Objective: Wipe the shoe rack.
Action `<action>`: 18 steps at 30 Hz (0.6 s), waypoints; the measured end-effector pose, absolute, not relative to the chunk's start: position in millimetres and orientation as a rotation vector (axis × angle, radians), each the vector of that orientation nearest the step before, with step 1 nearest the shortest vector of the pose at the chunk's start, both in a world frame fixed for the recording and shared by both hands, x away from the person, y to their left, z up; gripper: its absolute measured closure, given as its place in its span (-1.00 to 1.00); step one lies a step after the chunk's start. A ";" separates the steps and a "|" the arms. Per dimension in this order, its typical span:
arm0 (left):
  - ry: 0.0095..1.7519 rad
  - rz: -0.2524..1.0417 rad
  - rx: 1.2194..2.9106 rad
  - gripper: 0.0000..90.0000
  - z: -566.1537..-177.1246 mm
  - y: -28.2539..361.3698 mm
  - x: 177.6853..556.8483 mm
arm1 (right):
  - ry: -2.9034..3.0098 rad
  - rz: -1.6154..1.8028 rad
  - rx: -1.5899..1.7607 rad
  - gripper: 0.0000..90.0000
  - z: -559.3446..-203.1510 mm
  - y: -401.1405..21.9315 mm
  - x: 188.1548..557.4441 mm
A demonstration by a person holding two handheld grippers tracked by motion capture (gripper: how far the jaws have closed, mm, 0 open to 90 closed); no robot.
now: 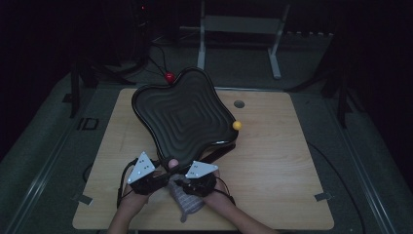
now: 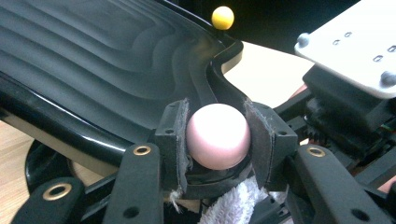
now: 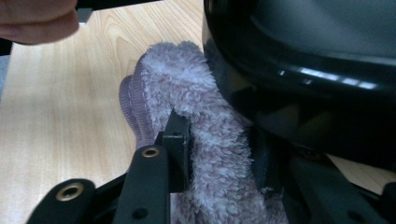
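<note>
Wiping the tilted black tray [image 1: 185, 114]: left tongs [image 2: 218, 140] pinch its pink knob [image 2: 217, 135]; right tongs [image 3: 219, 154] pinch the cloth [image 3: 205, 140]. Best to press the cloth flat along the rim, steadying the tray.

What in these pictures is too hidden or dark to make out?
- High view: the room behind the table is too dark to read.
- High view: what props the tilted black tray up is hidden beneath it.
- Left gripper view: the pink ball hides what it is fixed to.
- Right gripper view: the purple cloth runs off the bottom edge.
</note>
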State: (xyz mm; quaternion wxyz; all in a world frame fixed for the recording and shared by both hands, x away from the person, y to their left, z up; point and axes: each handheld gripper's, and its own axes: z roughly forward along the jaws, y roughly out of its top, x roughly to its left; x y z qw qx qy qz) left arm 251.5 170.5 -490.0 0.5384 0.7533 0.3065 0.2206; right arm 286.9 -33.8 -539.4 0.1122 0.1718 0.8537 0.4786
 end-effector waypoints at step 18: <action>0.730 0.569 1.804 0.33 -490.1 167.5 249.4 | 2.470 1.422 0.524 0.30 -539.4 -29.5 285.0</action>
